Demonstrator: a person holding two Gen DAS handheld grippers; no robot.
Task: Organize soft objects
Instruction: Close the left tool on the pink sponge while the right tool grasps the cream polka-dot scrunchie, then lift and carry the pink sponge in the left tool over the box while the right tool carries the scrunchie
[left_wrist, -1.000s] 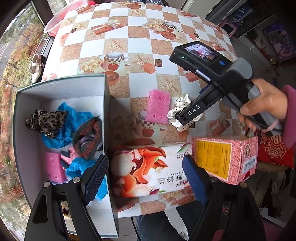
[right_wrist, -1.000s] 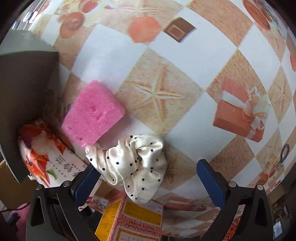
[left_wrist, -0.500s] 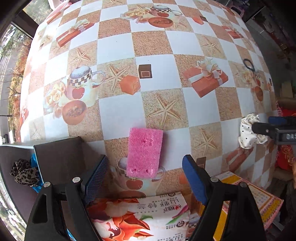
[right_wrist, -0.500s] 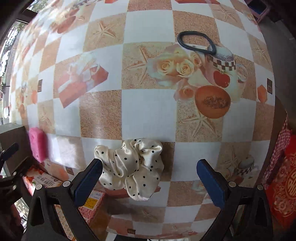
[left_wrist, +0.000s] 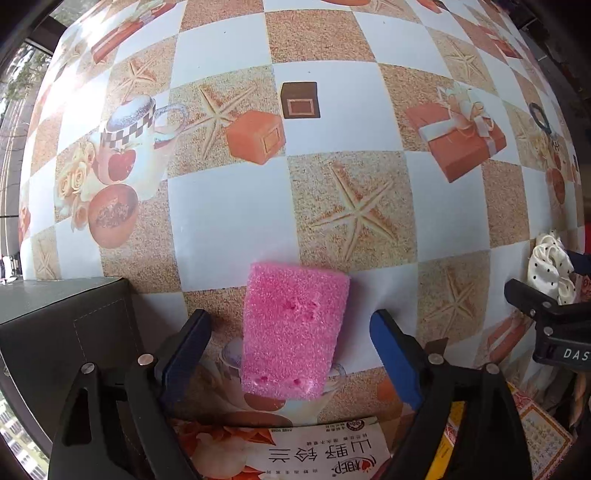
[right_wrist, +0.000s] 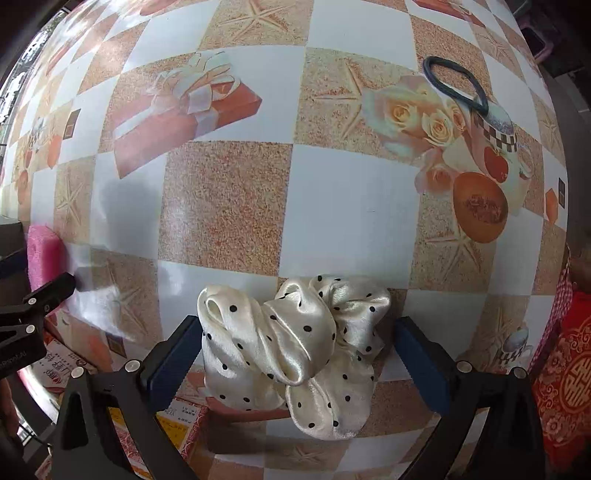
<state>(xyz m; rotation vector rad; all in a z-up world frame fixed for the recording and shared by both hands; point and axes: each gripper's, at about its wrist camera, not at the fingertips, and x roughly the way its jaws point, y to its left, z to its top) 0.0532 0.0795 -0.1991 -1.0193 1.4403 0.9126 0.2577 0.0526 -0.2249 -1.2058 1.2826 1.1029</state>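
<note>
A pink sponge (left_wrist: 293, 330) lies on the patterned tablecloth, between the open fingers of my left gripper (left_wrist: 291, 358), which sits low over it; the fingers do not touch it. A cream satin scrunchie with black dots (right_wrist: 295, 347) lies between the open fingers of my right gripper (right_wrist: 295, 362). The scrunchie also shows at the right edge of the left wrist view (left_wrist: 550, 267), and the sponge at the left edge of the right wrist view (right_wrist: 44, 254). A black hair tie (right_wrist: 456, 85) lies farther out on the table.
The grey box's corner (left_wrist: 62, 325) stands just left of the left gripper. A floral tissue pack (left_wrist: 295, 454) lies below the sponge, with a pink and yellow carton (right_wrist: 162, 424) beside it. The right gripper's body (left_wrist: 554, 325) is at the right.
Both grippers have dropped closer to the table. The left one now straddles the sponge and the right one straddles the scrunchie. The box's inside has left the view.
</note>
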